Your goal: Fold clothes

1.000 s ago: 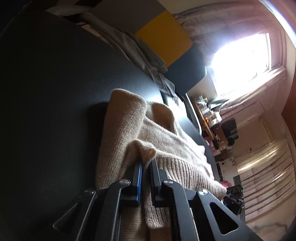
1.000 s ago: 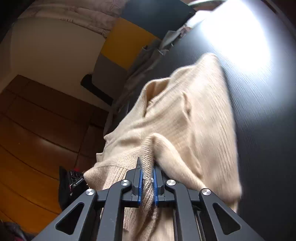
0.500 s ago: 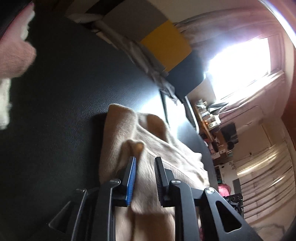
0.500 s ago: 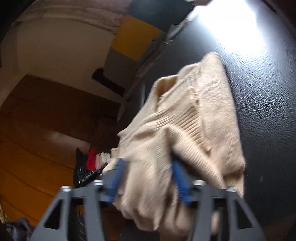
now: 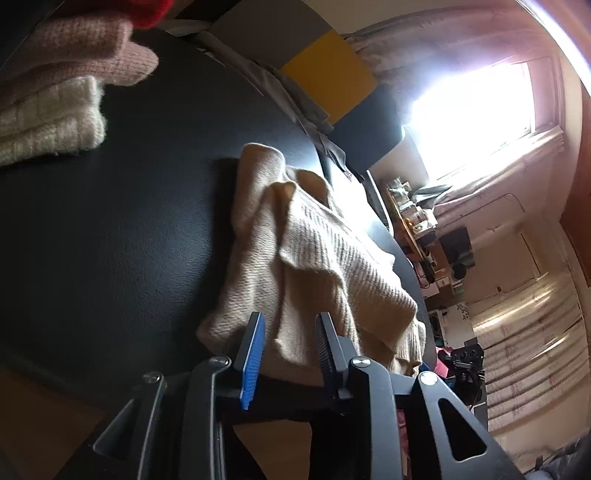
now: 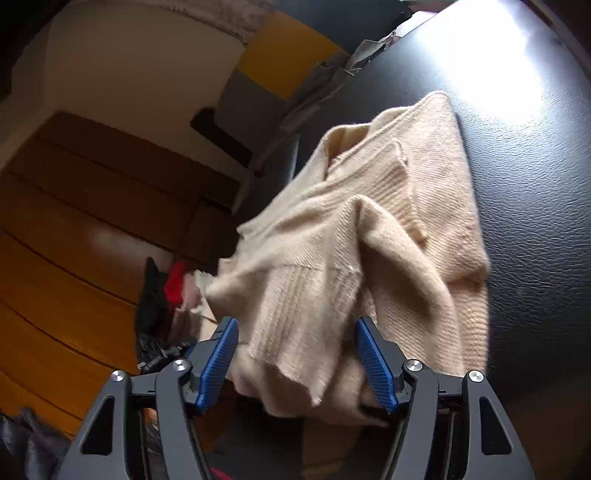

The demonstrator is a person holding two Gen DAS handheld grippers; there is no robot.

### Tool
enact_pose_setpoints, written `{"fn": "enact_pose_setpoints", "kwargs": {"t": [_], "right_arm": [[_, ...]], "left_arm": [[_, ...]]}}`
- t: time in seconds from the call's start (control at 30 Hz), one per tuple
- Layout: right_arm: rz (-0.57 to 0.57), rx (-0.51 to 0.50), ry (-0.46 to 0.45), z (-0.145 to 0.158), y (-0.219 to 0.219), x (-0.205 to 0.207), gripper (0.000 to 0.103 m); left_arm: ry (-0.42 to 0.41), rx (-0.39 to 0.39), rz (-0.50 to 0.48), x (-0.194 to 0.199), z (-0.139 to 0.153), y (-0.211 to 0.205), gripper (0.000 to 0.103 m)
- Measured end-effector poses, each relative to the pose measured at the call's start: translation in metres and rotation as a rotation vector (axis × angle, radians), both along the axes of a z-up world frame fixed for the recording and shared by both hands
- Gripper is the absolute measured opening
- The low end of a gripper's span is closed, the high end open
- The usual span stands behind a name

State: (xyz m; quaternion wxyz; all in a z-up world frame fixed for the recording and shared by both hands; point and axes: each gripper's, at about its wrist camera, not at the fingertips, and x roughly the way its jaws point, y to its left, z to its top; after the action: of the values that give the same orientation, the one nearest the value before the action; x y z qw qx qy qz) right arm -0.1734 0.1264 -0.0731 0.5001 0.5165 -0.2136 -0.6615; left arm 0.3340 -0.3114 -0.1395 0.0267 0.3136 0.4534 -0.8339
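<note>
Beige sweater lies folded in a loose bundle on the black worktop, its near edge reaching the worktop's front edge. Left gripper sits just in front of that near edge, jaws partly spread and just been opening; a fold of knit shows between the fingers but the pads do not press on it. From the right wrist view the sweater fills the middle, a ribbed hem or cuff hanging toward the right gripper. Right gripper is spread wide, jaws having opened within the last second; the hem lies between the blue pads, loose, not pinched.

Sweater: soft fine knit, ribbed bands at hem and cuff, rumpled top layer with a raised ridge, edges not squared. Worktop: black, pebbled leather-like grain, bright glare on the far side. Gripper fingers: black frames, blue ridged pads, silver screws.

Far left on the worktop, well apart from the sweater, a stack of folded knits: cream one below, pink one above it, a red bit on top. Behind the worktop, a yellow panel and a bright window.
</note>
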Motion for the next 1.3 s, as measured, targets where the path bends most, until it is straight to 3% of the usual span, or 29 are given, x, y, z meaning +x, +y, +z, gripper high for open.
{"fn": "enact_pose_setpoints", "kwargs": {"t": [0.13, 0.27, 0.4, 0.47, 0.57, 0.67, 0.77, 0.93, 1.03, 1.13, 1.2, 1.27, 1.3], "right_arm": [[0.002, 0.009, -0.007, -0.004, 0.004, 0.000, 0.067], [0.024, 0.000, -0.031, -0.009, 0.004, -0.001, 0.067], [0.059, -0.075, -0.109, -0.015, 0.000, -0.001, 0.073], [0.080, -0.068, -0.108, -0.017, -0.003, -0.001, 0.074], [0.073, -0.056, -0.087, -0.016, -0.001, -0.003, 0.074], [0.014, -0.078, -0.042, -0.003, 0.013, -0.009, 0.075], [-0.024, -0.080, -0.041, -0.003, 0.020, -0.016, 0.077], [0.072, -0.080, -0.092, -0.016, 0.001, -0.006, 0.079], [0.140, -0.125, -0.135, -0.020, -0.013, 0.000, 0.086], [0.152, -0.132, -0.116, -0.022, -0.021, 0.002, 0.085], [0.142, -0.093, -0.059, -0.020, -0.024, 0.004, 0.070], [0.157, -0.048, -0.014, -0.016, -0.032, 0.008, 0.017], [0.165, -0.016, 0.009, -0.015, -0.035, 0.009, 0.007]], "left_arm": [[-0.034, -0.036, -0.031, -0.020, -0.004, 0.002, 0.029], [-0.058, -0.022, -0.121, -0.038, -0.010, 0.012, 0.027], [-0.054, 0.021, -0.196, -0.050, -0.013, 0.020, 0.023], [-0.072, 0.017, -0.187, -0.054, -0.017, 0.020, 0.011], [-0.083, 0.007, -0.170, -0.058, -0.019, 0.020, 0.003], [-0.092, -0.006, -0.168, -0.059, -0.019, 0.021, 0.004], [-0.093, 0.039, -0.155, -0.060, -0.024, 0.016, 0.005], [-0.085, 0.019, -0.155, -0.058, -0.024, 0.019, 0.005], [-0.083, 0.013, -0.166, -0.057, -0.023, 0.018, 0.005], [-0.085, -0.018, -0.171, -0.057, -0.022, 0.019, 0.004], [-0.087, -0.036, -0.173, -0.055, -0.020, 0.020, 0.003], [-0.085, -0.037, -0.177, -0.055, -0.018, 0.020, 0.002], [-0.079, -0.032, -0.180, -0.054, -0.017, 0.019, 0.002]]}}
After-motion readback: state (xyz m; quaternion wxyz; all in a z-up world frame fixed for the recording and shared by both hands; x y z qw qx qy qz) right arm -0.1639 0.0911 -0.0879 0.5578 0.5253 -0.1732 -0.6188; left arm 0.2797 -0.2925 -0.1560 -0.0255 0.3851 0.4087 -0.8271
